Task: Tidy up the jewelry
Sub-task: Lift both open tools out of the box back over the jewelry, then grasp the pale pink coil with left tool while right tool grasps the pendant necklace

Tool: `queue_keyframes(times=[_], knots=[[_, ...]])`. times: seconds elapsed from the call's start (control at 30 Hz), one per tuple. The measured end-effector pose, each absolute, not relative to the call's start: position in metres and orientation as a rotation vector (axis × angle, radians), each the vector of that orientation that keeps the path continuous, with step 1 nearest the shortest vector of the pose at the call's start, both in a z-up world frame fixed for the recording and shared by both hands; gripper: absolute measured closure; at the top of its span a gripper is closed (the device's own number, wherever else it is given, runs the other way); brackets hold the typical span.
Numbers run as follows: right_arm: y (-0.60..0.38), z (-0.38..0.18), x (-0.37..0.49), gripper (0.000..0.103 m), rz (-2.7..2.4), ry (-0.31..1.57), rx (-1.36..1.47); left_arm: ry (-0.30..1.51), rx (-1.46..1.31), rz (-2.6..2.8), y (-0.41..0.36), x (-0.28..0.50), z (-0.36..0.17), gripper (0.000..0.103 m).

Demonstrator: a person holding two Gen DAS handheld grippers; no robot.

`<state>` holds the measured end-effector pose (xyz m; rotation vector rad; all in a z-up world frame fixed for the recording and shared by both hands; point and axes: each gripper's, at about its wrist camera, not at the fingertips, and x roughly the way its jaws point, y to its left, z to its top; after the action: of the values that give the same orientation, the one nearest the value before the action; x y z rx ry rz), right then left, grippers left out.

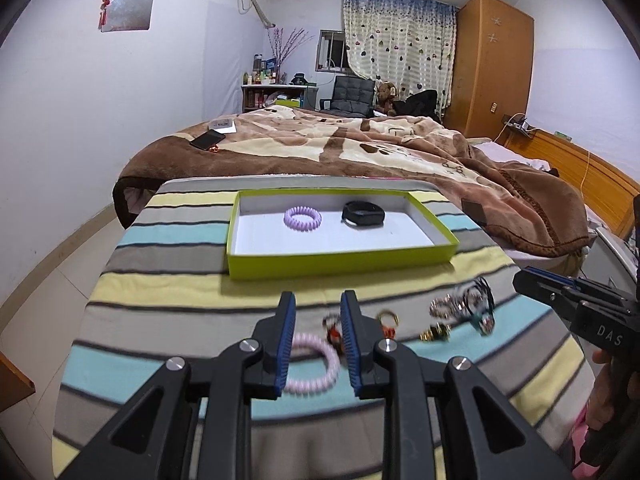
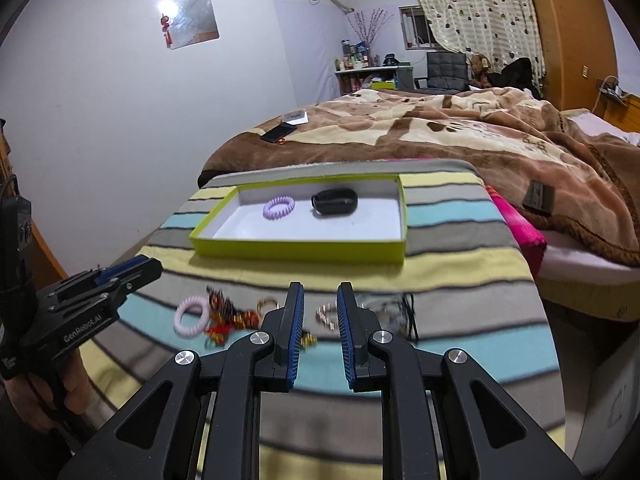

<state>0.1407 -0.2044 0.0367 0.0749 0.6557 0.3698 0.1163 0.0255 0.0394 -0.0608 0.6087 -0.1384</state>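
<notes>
Our left gripper (image 1: 318,300) hangs partly open and empty, a pink coil hair tie (image 1: 316,364) beneath its fingers. Our right gripper (image 2: 320,290), likewise parted and empty, faces the green tray (image 2: 300,249) ahead.

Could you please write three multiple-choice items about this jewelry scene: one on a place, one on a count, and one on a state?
1. Where does the black wristband lie?
A. on the striped cloth
B. inside the green tray
C. on the bed

2. How many things are inside the tray?
A. two
B. four
C. none

3. How does the left gripper stand?
A. shut on a ring
B. open, holding nothing
C. shut on the tray's wall

Answers:
1 B: the black wristband rests on the white floor of the green tray.
2 A: only the wristband and the purple coil hair tie lie there.
3 B: the left gripper shows a clear gap between its fingers, above the pink coil hair tie on the striped cloth.
</notes>
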Motion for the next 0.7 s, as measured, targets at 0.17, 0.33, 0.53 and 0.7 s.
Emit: queue_keyframes(times=[0.17, 0.33, 0.53, 0.7], knots=[[-0.208, 0.026, 0.118, 0.086, 0.370, 0.665, 0.073, 0.608, -0.070, -0.142, 0.024, 0.093, 0.034, 0.076], [-0.211, 0.020, 0.104, 0.086, 0.366, 0.670, 0.065, 0.619, -0.072, -0.145, 0.022, 0.081, 0.028, 0.074], [-0.217, 0.013, 0.103, 0.086, 0.355, 0.678, 0.066, 0.635, -0.052, -0.136, 0.019, 0.077, 0.019, 0.074], [-0.224, 0.009, 0.110, 0.086, 0.329, 0.687, 0.071, 0.648, -0.059, -0.110, 0.024, 0.085, 0.013, 0.074]])
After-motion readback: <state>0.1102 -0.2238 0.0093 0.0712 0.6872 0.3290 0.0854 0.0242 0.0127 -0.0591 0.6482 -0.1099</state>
